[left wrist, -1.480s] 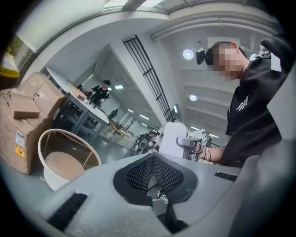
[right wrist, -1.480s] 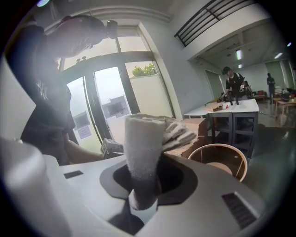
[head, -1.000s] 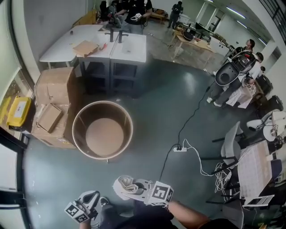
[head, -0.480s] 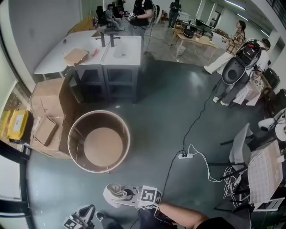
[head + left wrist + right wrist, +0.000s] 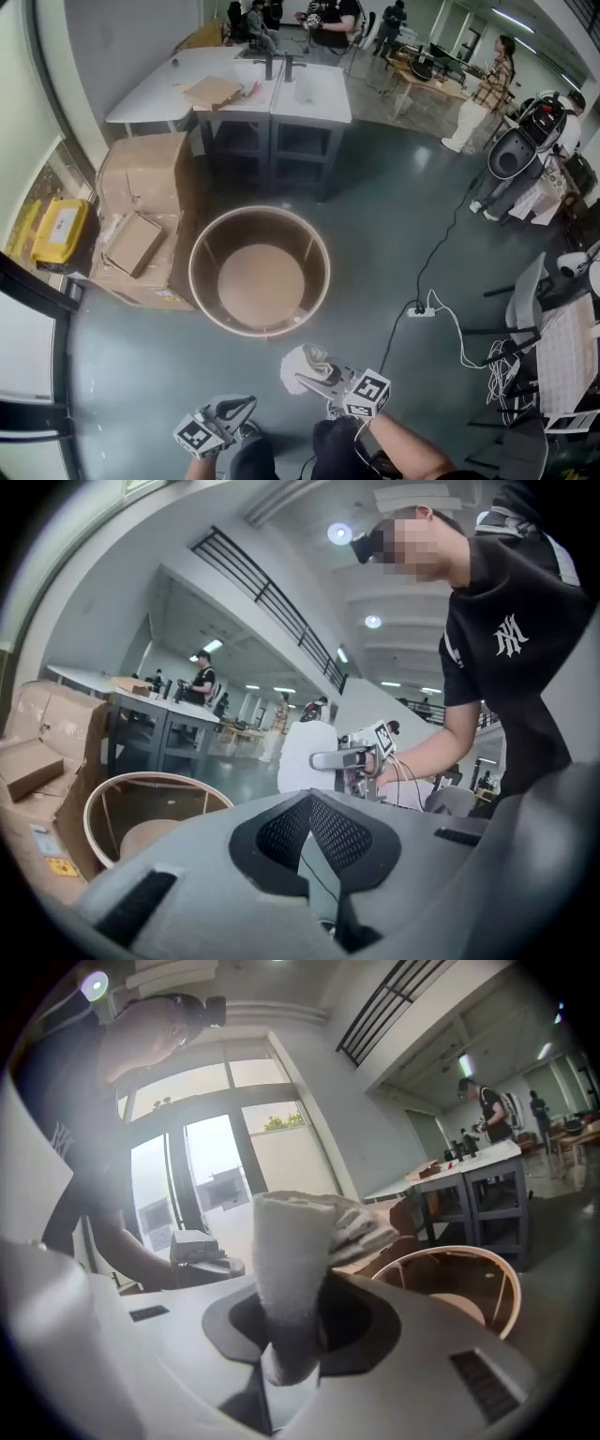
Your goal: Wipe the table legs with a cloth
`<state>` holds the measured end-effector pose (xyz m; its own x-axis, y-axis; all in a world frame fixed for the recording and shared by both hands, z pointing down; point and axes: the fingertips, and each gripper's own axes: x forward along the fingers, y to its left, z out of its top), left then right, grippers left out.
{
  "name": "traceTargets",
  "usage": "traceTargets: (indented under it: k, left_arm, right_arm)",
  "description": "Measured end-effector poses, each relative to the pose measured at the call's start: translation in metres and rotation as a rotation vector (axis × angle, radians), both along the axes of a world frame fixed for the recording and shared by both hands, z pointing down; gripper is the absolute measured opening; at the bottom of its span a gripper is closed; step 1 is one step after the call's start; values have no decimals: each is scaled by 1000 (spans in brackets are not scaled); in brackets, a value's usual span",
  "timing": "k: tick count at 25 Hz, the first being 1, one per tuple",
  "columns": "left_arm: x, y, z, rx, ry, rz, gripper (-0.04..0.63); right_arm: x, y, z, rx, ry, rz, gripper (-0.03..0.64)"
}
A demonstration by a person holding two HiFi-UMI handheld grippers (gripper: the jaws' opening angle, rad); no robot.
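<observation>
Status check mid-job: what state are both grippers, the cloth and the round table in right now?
Left gripper: shut, nothing between its jaws.
Right gripper: shut on the cloth.
Cloth: bunched, sticking out past the jaws, clear of the table.
Round table: upright on the floor, touched by neither the cloth nor a gripper.
Small cardboard box: closed, lying on the bigger boxes.

Round table (image 5: 261, 286) stands right of boxes (image 5: 141, 220), before desks (image 5: 272, 89), left of power strip (image 5: 419, 310)
</observation>
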<state>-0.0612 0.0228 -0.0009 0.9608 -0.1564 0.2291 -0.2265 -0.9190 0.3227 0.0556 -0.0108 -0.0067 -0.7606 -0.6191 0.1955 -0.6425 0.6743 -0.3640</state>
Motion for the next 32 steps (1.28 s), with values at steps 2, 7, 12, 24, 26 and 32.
traceTargets:
  k: [2,7,12,24,26,32]
  left_arm:
    - [1,-6,21,-16,-6,5,6]
    - [-1,-27,67,-5,29,-83,6]
    - [10,-50,127,24,13,-151,6]
    - [20,-95,338,52,40,-65,6]
    - [20,-102,368,71,37,-45,6]
    - [17,-117,433,135,59,-2,6]
  right_arm:
    - [0,-7,15,12,18,18,84]
    - [0,-5,81,-2,74,-23,84]
    - [8,-13,147,24,158,-100,84]
    - [-31,-70,382,129,290,-248,84]
    - [-40,-76,418,134,295,-268,84]
    - [-62,-94,500,179,306,-302,83]
